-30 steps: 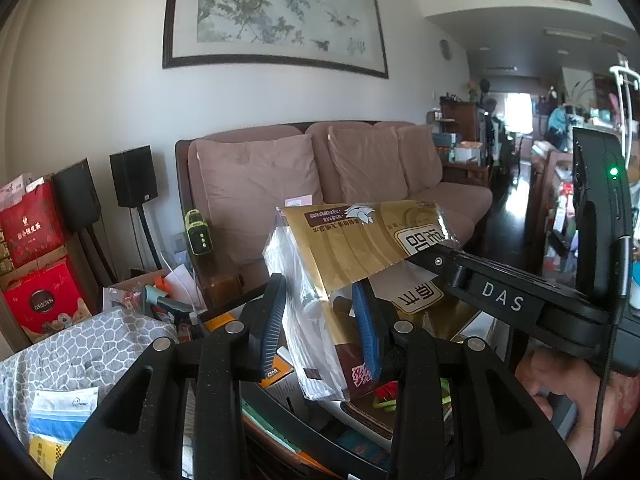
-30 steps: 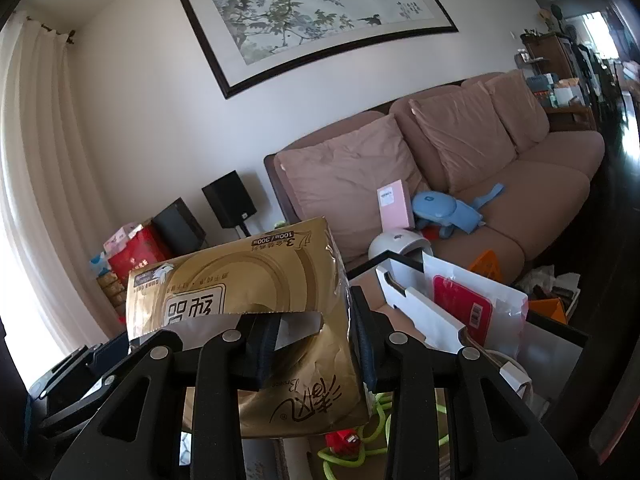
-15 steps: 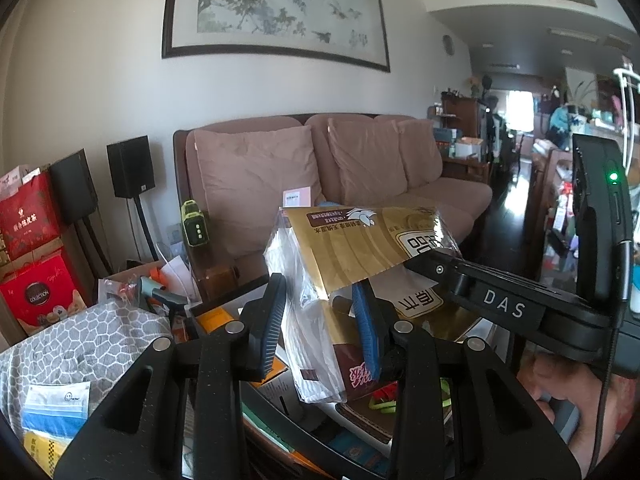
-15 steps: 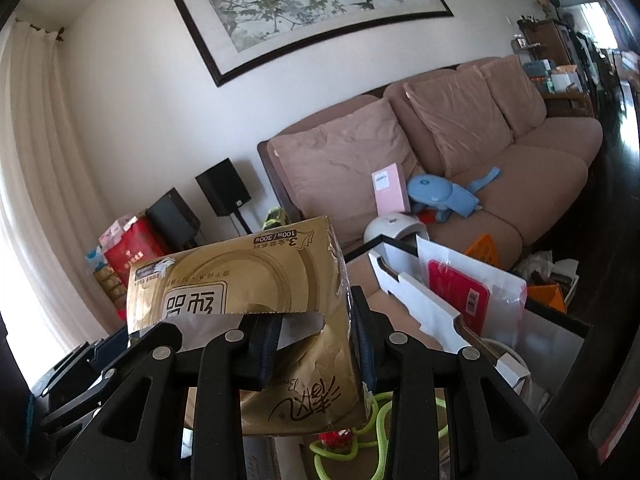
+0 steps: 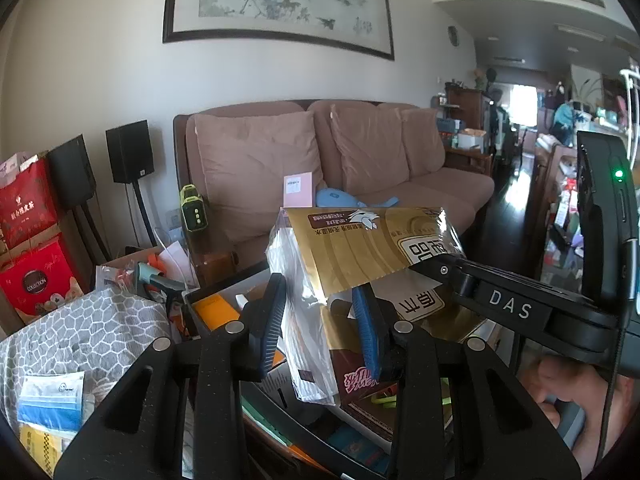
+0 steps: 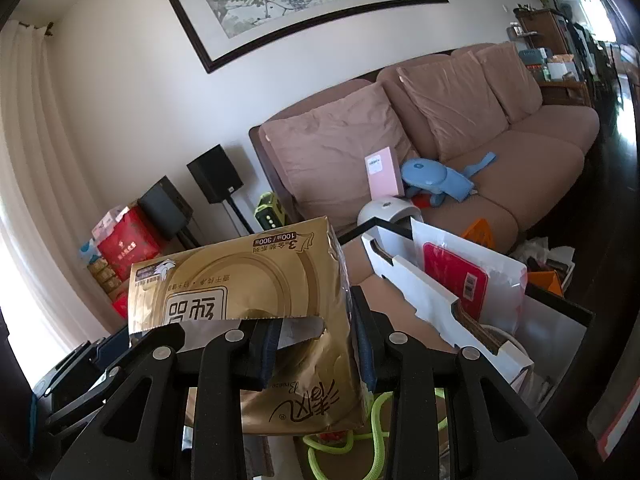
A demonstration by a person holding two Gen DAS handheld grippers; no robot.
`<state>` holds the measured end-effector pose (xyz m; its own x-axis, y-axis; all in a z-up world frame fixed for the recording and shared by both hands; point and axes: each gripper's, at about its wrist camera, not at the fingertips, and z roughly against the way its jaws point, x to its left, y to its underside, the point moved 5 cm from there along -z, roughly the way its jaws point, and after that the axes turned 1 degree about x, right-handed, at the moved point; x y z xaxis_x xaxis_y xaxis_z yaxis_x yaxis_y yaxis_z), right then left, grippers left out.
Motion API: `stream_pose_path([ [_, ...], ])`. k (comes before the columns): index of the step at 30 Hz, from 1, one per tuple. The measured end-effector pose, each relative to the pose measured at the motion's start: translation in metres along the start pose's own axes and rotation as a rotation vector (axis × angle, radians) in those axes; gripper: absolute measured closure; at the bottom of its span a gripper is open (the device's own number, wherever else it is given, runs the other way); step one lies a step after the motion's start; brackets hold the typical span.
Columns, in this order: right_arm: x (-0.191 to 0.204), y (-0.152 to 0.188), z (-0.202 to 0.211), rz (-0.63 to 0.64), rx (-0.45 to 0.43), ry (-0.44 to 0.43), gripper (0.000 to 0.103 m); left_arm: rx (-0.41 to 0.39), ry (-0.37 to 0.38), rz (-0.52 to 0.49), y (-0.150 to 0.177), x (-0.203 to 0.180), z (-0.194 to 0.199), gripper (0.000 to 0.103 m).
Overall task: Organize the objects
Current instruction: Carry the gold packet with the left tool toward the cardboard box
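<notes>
A gold tissue pack (image 5: 360, 248) with Chinese print is held in the air between both grippers. My left gripper (image 5: 320, 324) is shut on its clear, torn end, where white tissues show. My right gripper (image 6: 316, 344) is shut on the other end of the gold tissue pack (image 6: 256, 304). In the left wrist view the right gripper's black body (image 5: 520, 304), marked DAS, reaches in from the right. The pack hangs above a cluttered box of items.
A brown sofa (image 5: 400, 168) stands behind, with a pink card (image 6: 384, 172) and a blue toy (image 6: 432, 176) on it. A white paper bag (image 6: 472, 284) and green cord (image 6: 360, 432) lie below on the right. A grey patterned cloth (image 5: 80, 332) lies on the left.
Both grippers with the pack have lifted and tilted slightly; the sofa and room have shifted lower in view. The grip on the pack is unchanged.
</notes>
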<state>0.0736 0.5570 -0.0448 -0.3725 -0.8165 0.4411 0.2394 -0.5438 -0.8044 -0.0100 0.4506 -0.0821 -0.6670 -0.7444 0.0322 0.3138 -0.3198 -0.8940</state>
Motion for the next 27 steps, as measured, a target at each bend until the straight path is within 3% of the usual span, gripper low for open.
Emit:
stream_pose_path([
  [19,-0.001,-0.001,0.003,0.036,-0.023,0.051,0.074,0.006,0.008,0.009,0.001,-0.002,-0.008,0.071],
  [23,0.003,-0.005,0.009,0.062,-0.055,0.067,0.08,-0.055,-0.027,-0.029,-0.006,-0.003,-0.009,0.073],
  [27,0.007,-0.01,0.018,0.098,-0.107,0.096,0.08,-0.09,0.019,0.017,-0.017,0.0,-0.013,0.073],
])
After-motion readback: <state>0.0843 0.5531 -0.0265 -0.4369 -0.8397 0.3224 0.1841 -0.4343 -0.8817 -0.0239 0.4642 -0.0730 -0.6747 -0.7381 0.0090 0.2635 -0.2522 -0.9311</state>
